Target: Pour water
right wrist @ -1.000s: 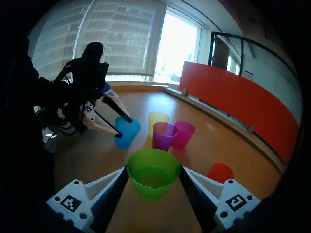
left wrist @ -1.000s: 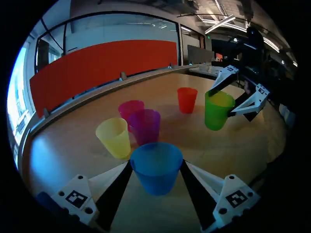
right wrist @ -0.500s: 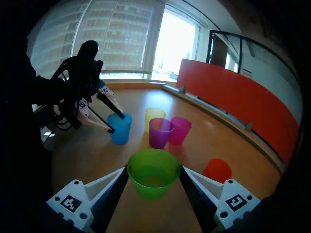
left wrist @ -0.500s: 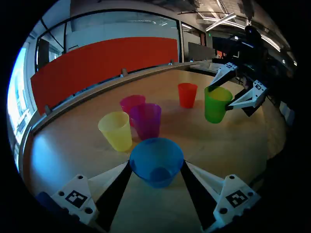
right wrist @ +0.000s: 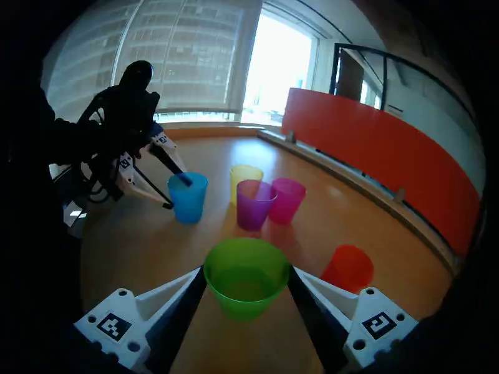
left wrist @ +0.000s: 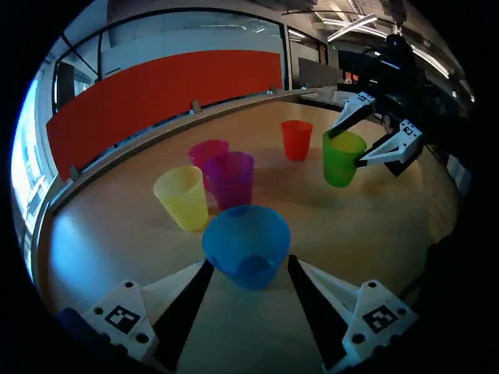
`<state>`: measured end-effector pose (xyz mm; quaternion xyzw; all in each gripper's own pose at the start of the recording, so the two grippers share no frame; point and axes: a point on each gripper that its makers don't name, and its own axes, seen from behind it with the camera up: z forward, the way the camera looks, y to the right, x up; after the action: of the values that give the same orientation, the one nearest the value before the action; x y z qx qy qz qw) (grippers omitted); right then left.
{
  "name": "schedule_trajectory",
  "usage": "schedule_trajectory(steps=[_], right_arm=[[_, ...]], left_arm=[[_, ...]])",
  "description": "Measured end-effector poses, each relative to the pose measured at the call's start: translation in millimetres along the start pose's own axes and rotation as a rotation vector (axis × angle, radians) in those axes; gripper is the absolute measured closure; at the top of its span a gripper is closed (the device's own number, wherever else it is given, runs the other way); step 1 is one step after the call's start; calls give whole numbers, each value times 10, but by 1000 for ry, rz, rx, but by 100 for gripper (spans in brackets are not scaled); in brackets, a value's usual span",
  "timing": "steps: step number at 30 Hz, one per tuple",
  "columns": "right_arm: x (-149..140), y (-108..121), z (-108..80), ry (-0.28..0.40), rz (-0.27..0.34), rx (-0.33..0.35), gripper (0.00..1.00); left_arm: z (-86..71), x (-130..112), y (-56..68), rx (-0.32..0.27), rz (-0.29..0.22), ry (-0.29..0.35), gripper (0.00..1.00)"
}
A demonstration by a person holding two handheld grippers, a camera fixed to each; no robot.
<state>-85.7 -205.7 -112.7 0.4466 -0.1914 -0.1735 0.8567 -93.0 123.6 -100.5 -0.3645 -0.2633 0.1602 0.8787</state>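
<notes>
The left gripper (left wrist: 249,262) has white plastic fingers with black inner faces, and both press on the sides of a blue cup (left wrist: 246,243), one on each flank just below the rim. The cup is a smooth, translucent plastic tumbler that tapers toward its base. It stands upright between the fingers, on the near side of the purple cup (left wrist: 231,179) as seen in the left gripper view. The right gripper (right wrist: 246,271), built the same way, is clamped in the same manner on a green cup (right wrist: 246,283) of the same tapered shape, also upright. Whether either cup holds water cannot be told.

In the left gripper view the purple cup stands in the middle of a pale, smooth wooden table (left wrist: 374,218). A yellow cup (left wrist: 182,196) stands just beside it on its left, and a pink cup (left wrist: 206,153) stands close behind it, partly hidden by it. An orange cup (left wrist: 295,139) stands farther back to the right of the purple cup, apart from it. The green cup, in its gripper, is well to the right of the purple cup and just beside the orange one.

Beyond the purple cup a flat orange panel (left wrist: 162,93) runs along the table's curved far edge. In the right gripper view, slatted blinds (right wrist: 187,56) cover a bright window behind the purple cup.
</notes>
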Motion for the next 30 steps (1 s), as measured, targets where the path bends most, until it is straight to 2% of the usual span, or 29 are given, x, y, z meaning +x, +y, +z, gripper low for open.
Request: schedule_trajectory(steps=[9, 24, 30], right_arm=[[-160, -3, 43, -32, 14, 10, 6], [-285, 18, 14, -51, 57, 11, 6], [-308, 34, -9, -55, 78, 5, 5]], left_arm=[[-75, -129, 17, 22, 29, -31, 12], [-340, -236, -14, 75, -28, -16, 12], [-416, -226, 27, 73, -63, 0, 12]])
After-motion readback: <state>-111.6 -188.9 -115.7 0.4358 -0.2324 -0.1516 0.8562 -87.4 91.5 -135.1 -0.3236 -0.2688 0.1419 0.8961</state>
